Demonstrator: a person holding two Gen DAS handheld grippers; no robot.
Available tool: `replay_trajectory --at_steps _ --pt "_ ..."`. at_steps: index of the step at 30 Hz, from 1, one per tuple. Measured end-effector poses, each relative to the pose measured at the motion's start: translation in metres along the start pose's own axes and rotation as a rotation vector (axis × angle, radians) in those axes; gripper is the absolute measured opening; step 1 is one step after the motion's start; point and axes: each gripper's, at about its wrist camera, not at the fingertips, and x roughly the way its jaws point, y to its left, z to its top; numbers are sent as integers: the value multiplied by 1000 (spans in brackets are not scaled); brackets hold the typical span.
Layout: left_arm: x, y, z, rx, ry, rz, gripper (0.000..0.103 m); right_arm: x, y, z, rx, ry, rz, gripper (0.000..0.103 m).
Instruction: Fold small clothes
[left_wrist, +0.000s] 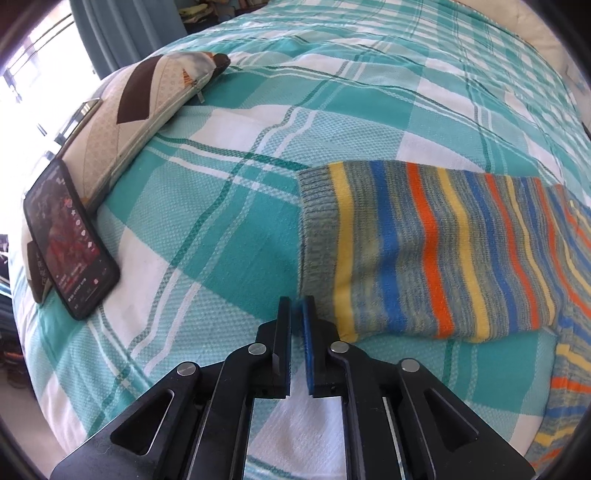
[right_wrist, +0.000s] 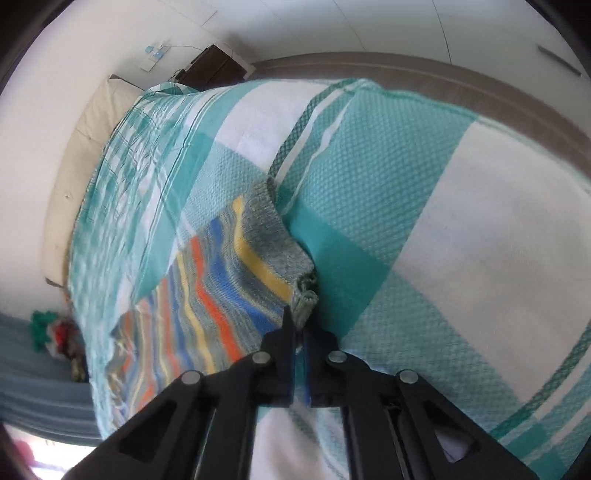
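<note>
A small striped knit sweater (left_wrist: 436, 251) in grey, blue, orange and yellow lies flat on a teal and white plaid bedspread (left_wrist: 229, 206). In the left wrist view one sleeve points left, grey cuff (left_wrist: 317, 229) foremost. My left gripper (left_wrist: 297, 306) is shut and empty, just in front of the cuff's near corner. In the right wrist view the other sleeve (right_wrist: 229, 280) runs toward the gripper. My right gripper (right_wrist: 299, 325) is shut on the corner of its grey cuff (right_wrist: 304, 295), which is bunched at the fingertips.
A phone (left_wrist: 70, 240) with a lit screen leans on a patterned cushion (left_wrist: 147, 107) at the bed's left edge. Curtains (left_wrist: 122, 26) hang behind. In the right wrist view a cream headboard (right_wrist: 81, 162), a dark nightstand (right_wrist: 214, 66) and the bed's far edge (right_wrist: 480, 88) show.
</note>
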Motion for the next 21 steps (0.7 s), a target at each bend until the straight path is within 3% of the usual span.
replay_trajectory --at_steps 1,4,6,8,12,14,15,16,17,18,21 --pt "-6 6 -6 0 4 1 11 -5 7 -1 -57 -1 -25 3" --pt "-36 18 -36 43 -10 -48 21 -28 23 -13 -213 -5 -142 25" --pt "-60 17 -70 105 9 -127 28 -47 30 -35 -323 37 -130 40" --pt "-83 4 -114 208 59 -217 29 -65 37 -75 -439 155 -74 40" --pt "-114 -44 -199 427 142 -373 29 -88 42 -190 -536 505 142 40" --pt "-119 -70 -227 519 146 -377 29 -86 47 -244 -600 618 167 40" --pt "-119 -80 -236 555 125 -343 26 -79 49 -264 -644 649 145 40" --pt "-118 -86 -241 569 115 -318 11 -71 50 -280 -683 664 112 37" --pt "-115 -89 -244 566 137 -327 1 -64 47 -291 -698 681 90 14" --pt "-114 -88 -244 553 156 -327 0 -61 42 -298 -699 697 66 1" --pt "-120 -86 -250 567 155 -281 0 -74 30 -300 -719 669 -9 1"
